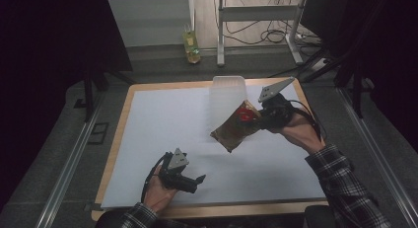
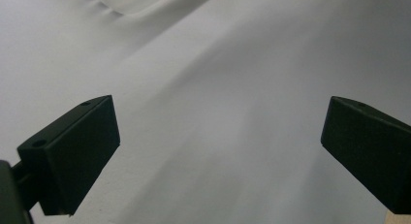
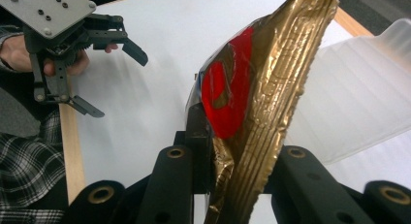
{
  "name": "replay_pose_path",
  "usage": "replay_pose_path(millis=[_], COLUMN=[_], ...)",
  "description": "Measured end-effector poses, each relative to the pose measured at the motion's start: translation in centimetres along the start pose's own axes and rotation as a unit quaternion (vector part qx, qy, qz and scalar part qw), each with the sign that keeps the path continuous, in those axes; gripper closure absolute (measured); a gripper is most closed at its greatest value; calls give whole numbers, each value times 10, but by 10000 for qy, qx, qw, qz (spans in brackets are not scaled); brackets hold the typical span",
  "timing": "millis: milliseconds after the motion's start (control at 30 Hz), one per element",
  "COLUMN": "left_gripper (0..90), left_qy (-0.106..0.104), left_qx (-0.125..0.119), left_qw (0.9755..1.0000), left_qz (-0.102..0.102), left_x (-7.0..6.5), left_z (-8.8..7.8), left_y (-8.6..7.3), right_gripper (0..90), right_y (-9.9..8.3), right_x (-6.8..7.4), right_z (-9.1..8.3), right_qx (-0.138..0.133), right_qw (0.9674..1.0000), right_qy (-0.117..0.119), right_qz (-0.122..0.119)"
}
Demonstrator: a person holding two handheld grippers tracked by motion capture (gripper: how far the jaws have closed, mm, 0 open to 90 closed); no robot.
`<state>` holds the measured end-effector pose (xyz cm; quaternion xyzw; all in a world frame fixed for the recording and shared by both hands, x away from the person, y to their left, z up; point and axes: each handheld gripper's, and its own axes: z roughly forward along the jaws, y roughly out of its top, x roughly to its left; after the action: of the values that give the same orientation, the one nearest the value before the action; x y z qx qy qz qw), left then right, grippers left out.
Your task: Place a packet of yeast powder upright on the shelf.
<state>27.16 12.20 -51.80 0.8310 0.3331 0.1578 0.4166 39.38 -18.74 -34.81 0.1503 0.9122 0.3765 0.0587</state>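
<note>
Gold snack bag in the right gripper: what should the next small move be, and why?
Probably carry the gold snack bag the short way toward the translucent plastic container behind it. The right gripper is clamped on the bag's edge and holds it tilted above the white sheet, while the left gripper waits open near the front edge with nothing between its jaws.

Dim room around a wooden table (image 1: 115, 154)

Sitting on grey floor (image 1: 59, 139) under a white sheet (image 1: 162, 129); beyond, standing: a white frame (image 1: 256, 20), tangled cables (image 1: 268, 35), a yellow bottle (image 1: 191, 44).
</note>
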Motion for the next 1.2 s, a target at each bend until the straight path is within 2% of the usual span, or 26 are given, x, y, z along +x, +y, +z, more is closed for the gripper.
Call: replay_pose_path(millis=[167,333,600,867,1033,1200], left_gripper=[0,0,0,2,14,14], left_qy=[69,16,-47,-80,-154,-54], left_qx=[-15,45,162,161,162,70], left_qw=[10000,9999,9995,9995,9997,9999], left_qz=[15,102,263,245,120,133], left_x=[0,-2,-7,-5,0,2], left_z=[-2,-2,0,1,5,4], left_y=[1,2,3,2,-3,-4], right_gripper=[751,751,751,752,752,751], right_y=[4,14,32,49,60,69], right_x=[-3,-7,-16,-27,-34,-46], right_z=[-2,-7,-19,-25,-28,-31], right_qx=[34,124,128,83,97,69], right_qw=[10000,9996,9990,9988,9985,9985], right_qy=[35,61,-23,-79,-126,-216], right_qz=[-57,-264,-423,-468,-522,-495])
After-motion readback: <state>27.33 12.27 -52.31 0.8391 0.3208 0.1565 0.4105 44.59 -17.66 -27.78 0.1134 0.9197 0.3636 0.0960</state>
